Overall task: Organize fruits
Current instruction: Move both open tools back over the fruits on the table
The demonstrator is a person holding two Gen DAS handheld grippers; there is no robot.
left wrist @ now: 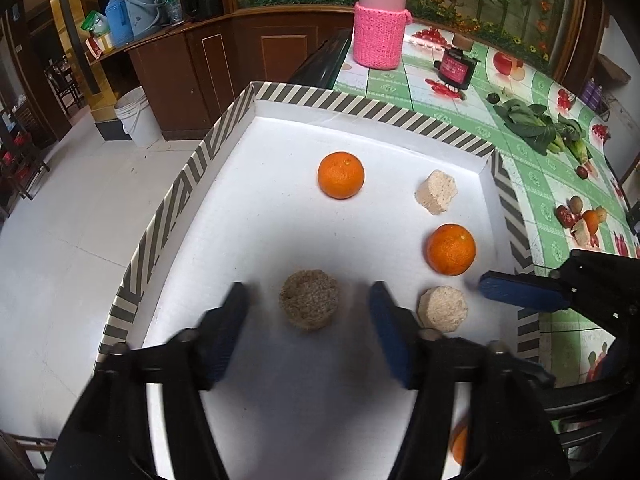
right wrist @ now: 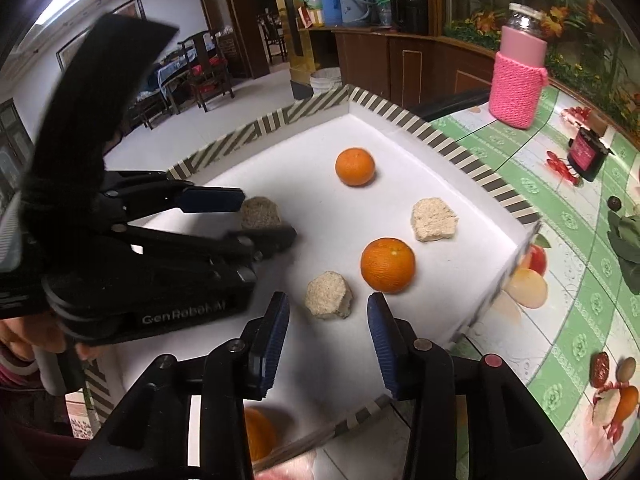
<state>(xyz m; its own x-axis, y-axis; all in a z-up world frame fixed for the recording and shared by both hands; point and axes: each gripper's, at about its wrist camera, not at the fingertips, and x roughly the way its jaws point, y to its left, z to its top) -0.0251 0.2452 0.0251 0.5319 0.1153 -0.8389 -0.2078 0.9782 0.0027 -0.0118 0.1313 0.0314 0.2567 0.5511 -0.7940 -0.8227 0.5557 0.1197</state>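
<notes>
In the shallow white cardboard tray (left wrist: 280,92) with its striped rim, the left gripper (left wrist: 308,312) stood with fingers spread around a brown round crumbly cake (left wrist: 309,304), not touching it. The right gripper (right wrist: 328,320) was likewise spread about a pale crumbly hexagonal cake (right wrist: 329,295). A round orange (right wrist: 387,265) lay just beside that cake, another orange (left wrist: 341,175) nearer the far rim, and a second pale cake (left wrist: 435,192) by the right rim.

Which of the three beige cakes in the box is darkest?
The brown cake between the left gripper's open fingers; the other two, along the box's right side, are paler cream.
</notes>
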